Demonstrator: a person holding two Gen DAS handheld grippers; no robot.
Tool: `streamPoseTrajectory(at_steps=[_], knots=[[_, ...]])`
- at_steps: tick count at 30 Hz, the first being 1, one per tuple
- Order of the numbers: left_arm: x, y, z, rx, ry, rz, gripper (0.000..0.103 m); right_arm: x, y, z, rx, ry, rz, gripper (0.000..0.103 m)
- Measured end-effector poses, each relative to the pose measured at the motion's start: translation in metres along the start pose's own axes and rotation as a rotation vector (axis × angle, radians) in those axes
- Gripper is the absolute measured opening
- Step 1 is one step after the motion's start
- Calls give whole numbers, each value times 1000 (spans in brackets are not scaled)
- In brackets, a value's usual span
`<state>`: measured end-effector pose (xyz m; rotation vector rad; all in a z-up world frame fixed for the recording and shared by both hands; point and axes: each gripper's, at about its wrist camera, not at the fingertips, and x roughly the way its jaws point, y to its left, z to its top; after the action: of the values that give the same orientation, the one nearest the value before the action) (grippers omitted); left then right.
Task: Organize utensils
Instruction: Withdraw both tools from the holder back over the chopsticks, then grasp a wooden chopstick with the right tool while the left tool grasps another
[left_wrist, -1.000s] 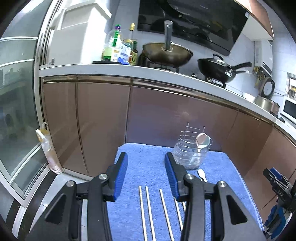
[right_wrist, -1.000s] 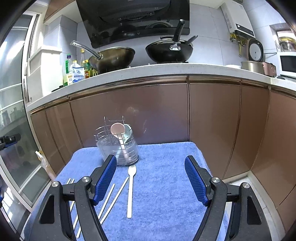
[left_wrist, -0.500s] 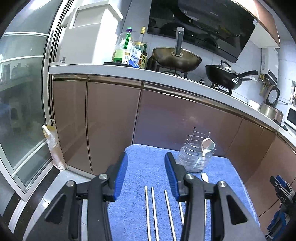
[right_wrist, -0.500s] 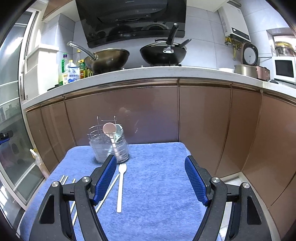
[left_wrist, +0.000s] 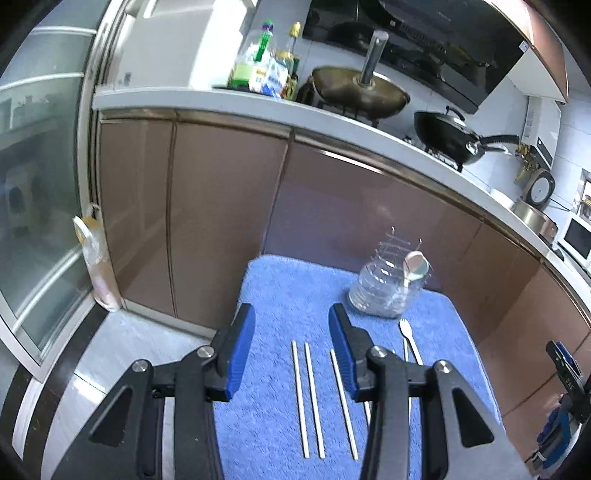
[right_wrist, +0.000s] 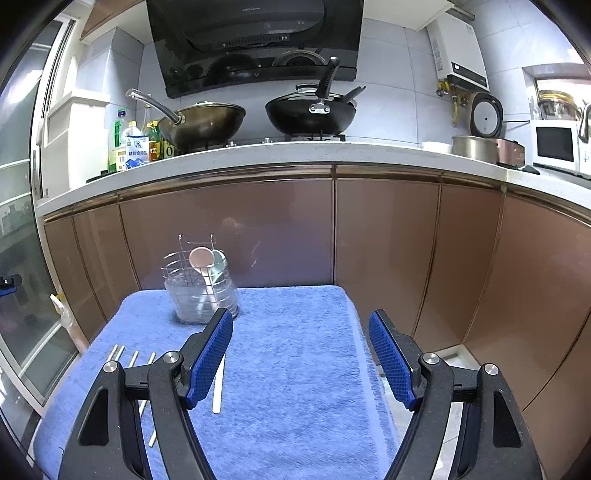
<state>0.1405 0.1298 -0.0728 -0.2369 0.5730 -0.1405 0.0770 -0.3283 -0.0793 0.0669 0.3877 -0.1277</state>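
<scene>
On the counter (right_wrist: 295, 153) before me: a bronze wok (right_wrist: 207, 122) beside a black pan (right_wrist: 310, 114), bottles (right_wrist: 125, 144) at left, a microwave (right_wrist: 554, 146) at right, brown cabinets (right_wrist: 384, 236) beneath.

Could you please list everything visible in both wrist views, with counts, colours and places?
Towel: one, blue, covering the table.
Utensil holder: one, clear with wire rack, far left of the towel.
Spoons: two, pinkish and pale, standing in the holder.
Chopsticks: four, pale, lying on the towel's left.
Fork: one, white, lying before the holder.
Woks: two, bronze and black, on the stove.
Bottles: several, counter left.
Left gripper: black with blue pads, open.
Right gripper: same, open.
</scene>
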Motion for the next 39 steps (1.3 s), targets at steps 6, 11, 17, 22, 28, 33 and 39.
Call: streamPoseTrajectory(at_steps=[6, 11, 17, 22, 28, 33, 39], knots=[[24, 0, -9, 4, 80, -36, 40, 9, 1, -4, -9, 39, 22, 75], [52, 3, -16, -12, 165, -55, 40, 22, 8, -7, -18, 92, 78, 71], [96, 2, -27, -8, 299, -54, 39, 49, 26, -17, -26, 202, 172, 62], [124, -11, -36, 10, 378, -82, 39, 74, 42, -28, -33, 279, 233, 56], [155, -30, -39, 28, 458, -126, 39, 100, 61, -35, -64, 345, 271, 52], [190, -35, -44, 20, 541, -132, 33, 114, 66, -38, -81, 375, 279, 51], [225, -28, -45, -6, 608, -104, 29, 130, 62, -44, -83, 406, 277, 51]])
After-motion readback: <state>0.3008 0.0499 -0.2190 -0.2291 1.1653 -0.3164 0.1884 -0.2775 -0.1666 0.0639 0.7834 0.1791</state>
